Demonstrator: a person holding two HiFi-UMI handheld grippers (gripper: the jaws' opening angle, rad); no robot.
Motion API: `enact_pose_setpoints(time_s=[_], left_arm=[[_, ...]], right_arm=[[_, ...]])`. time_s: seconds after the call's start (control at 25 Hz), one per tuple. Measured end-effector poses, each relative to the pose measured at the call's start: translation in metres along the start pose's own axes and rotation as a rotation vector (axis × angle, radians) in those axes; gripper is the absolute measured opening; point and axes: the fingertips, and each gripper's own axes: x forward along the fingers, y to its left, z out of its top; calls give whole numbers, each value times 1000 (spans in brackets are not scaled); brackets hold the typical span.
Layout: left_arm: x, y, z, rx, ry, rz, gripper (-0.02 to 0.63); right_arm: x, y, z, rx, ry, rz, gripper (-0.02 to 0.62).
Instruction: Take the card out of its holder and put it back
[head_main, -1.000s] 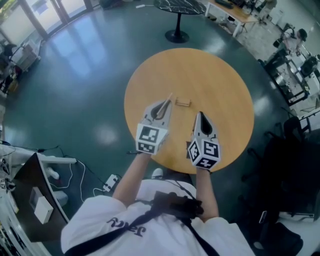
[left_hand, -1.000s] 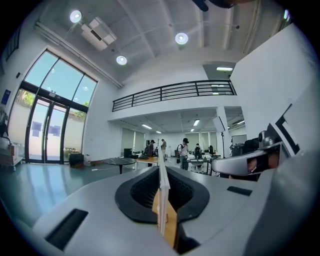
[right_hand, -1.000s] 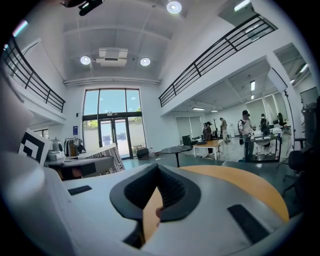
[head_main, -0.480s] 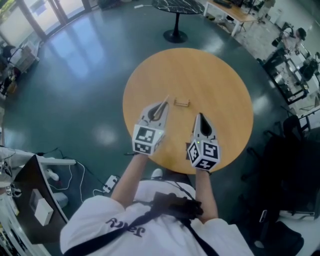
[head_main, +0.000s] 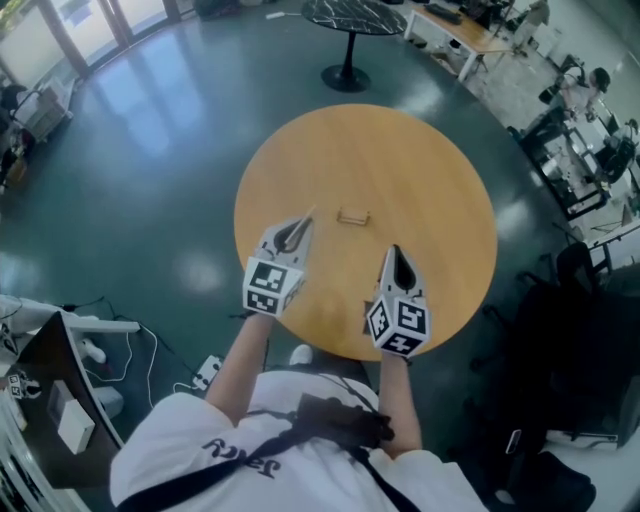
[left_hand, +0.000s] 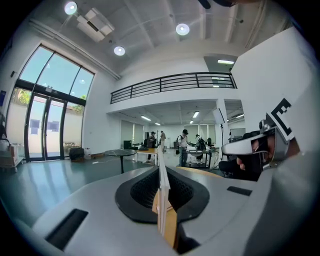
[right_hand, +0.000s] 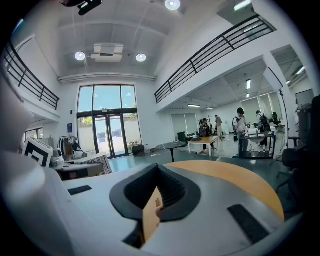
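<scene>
A small wooden card holder (head_main: 352, 215) lies near the middle of the round wooden table (head_main: 420, 160). My left gripper (head_main: 299, 225) hangs just left of the holder, a short gap away, shut on a thin white card (head_main: 307, 215). In the left gripper view the card (left_hand: 162, 185) stands edge-on between the jaws of the left gripper (left_hand: 163, 202) and sticks out past them. My right gripper (head_main: 394, 252) hovers over the table's near part, right of the holder and nearer me, jaws together and nothing held. The right gripper (right_hand: 156, 200) points over the table (right_hand: 235, 180).
A black pedestal table (head_main: 352, 20) stands beyond the round one. Desks, chairs and people fill the far right (head_main: 590, 110). A power strip with cables (head_main: 208, 372) lies on the floor at my left, beside a dark stand (head_main: 60, 400).
My left gripper with the card has sunk a little and drawn slightly away from the holder. The right gripper has hardly moved.
</scene>
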Motion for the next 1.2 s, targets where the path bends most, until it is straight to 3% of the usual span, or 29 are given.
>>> enact_pose_setpoints(time_s=[0.28, 0.56, 1.0, 1.2], left_arm=[[1, 21, -25, 48, 58, 13, 28], [-2, 70, -46, 124, 111, 74, 28], [5, 138, -59, 216, 168, -3, 28], [19, 170, -57, 284, 204, 6, 28]], right_arm=[[8, -8, -6, 9, 25, -3, 15], [15, -9, -15, 12, 59, 0, 15], [30, -30, -41, 50, 129, -38, 15], [34, -39, -52, 69, 157, -57, 15]])
